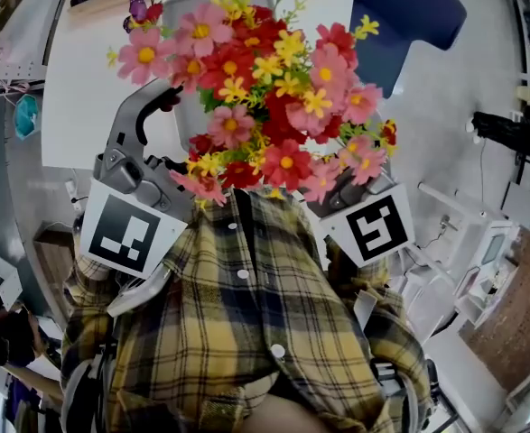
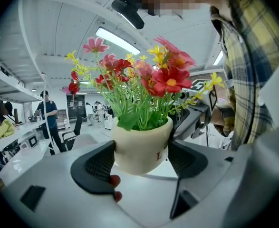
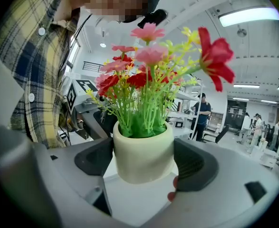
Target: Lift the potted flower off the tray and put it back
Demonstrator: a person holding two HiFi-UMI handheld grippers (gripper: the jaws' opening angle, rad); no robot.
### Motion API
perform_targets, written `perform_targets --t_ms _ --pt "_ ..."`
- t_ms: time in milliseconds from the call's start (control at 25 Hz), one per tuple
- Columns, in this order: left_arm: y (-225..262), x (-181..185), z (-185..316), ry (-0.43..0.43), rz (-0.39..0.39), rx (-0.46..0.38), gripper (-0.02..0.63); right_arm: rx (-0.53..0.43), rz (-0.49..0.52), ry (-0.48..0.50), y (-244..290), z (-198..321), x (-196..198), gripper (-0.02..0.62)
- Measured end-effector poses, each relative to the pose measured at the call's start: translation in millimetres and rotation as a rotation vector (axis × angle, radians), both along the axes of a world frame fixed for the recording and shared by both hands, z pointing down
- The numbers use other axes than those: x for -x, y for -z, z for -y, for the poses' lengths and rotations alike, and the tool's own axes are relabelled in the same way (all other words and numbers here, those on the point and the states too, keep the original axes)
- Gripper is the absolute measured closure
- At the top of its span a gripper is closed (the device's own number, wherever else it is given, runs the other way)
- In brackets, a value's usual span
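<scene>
Bright workshop, with a white desk (image 1: 75,97) beyond the tongs. The potted flower (image 1: 265,97) is held aloft, its cream pot (image 2: 139,146) pinched between the left tongs (image 2: 141,159) and the right tongs (image 3: 144,160). With uneven pressure, the smooth pot would likely slip or tip.

The potted flower (image 1: 274,97) carries pink, red and yellow blooms on green stems; its pot (image 2: 141,148) is cream with a small red mark, perhaps a letter. The left gripper (image 2: 141,160) and right gripper (image 3: 144,158) are grey with black, grid-textured pads (image 2: 99,167); their marker cubes (image 1: 125,231) are black-and-white squares. The shirt (image 1: 246,323) is yellow plaid with dark lines and white buttons. The table (image 1: 84,88) is white, the chair (image 1: 427,7) dark blue
</scene>
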State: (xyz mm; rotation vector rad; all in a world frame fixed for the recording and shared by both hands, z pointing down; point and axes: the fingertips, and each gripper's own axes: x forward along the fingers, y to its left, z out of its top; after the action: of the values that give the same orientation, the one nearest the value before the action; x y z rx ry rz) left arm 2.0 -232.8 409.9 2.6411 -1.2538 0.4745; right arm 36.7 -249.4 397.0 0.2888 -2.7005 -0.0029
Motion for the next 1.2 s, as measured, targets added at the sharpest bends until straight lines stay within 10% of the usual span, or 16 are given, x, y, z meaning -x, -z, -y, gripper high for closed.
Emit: perform_targets --t_ms 1200 --pt "-2.0 -1.6 -0.9 0.008 -0.011 0.015 0.253 0.001 -0.014 0.010 -1.5 -0.1 -2.0 0.221"
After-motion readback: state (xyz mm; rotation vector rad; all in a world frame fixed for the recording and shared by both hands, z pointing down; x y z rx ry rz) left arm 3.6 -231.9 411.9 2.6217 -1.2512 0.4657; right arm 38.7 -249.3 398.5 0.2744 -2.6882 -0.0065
